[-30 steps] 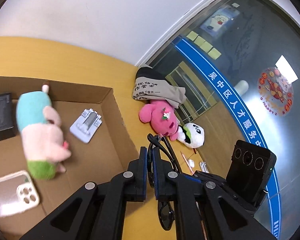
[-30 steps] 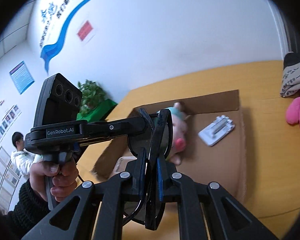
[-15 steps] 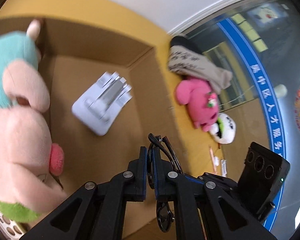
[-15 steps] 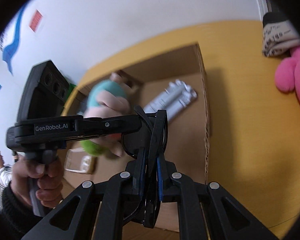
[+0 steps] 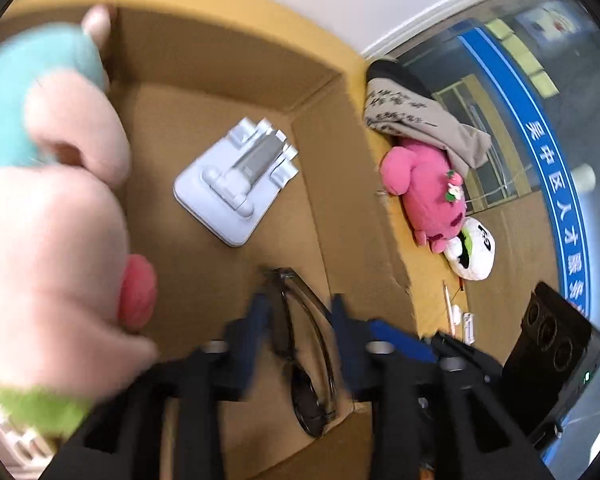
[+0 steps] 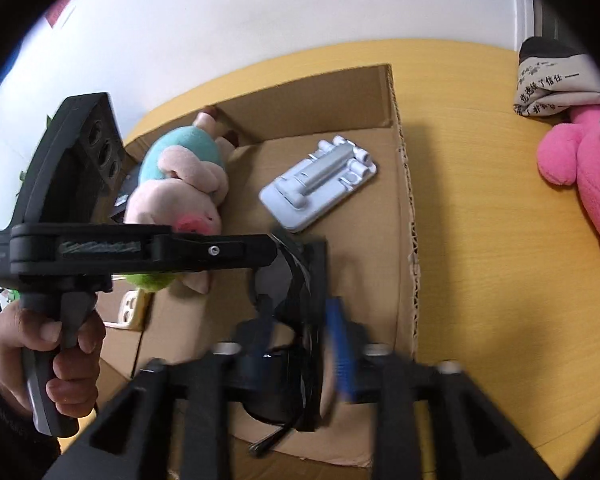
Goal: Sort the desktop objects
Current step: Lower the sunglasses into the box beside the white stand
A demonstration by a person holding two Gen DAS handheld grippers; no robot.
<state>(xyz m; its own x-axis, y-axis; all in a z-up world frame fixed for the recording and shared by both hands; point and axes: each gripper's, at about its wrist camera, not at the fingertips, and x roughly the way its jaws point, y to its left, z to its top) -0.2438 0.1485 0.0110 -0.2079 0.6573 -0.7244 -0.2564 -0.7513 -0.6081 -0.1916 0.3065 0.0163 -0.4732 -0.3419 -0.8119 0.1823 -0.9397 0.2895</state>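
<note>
Black sunglasses (image 5: 302,360) lie low inside the cardboard box (image 5: 340,200), between the blue pads of my left gripper (image 5: 300,312). Its jaws are opening and stand apart from the frame on both sides. In the right wrist view the same sunglasses (image 6: 292,280) sit between the fingers of my right gripper (image 6: 300,316), whose jaws are opening too, blurred, with gaps at the pads. A hand (image 6: 60,352) grips the left tool's handle at the left.
In the box lie a pig plush (image 6: 180,200) in teal, a white phone stand (image 6: 320,184) and a phone case (image 6: 134,308). On the yellow table (image 6: 480,220) to the right are a pink plush (image 5: 428,196), a panda plush (image 5: 472,252) and a printed cap (image 5: 412,120).
Both grippers sank into the box with the sunglasses shut between them, then their jaws parted and let go of the frame.
</note>
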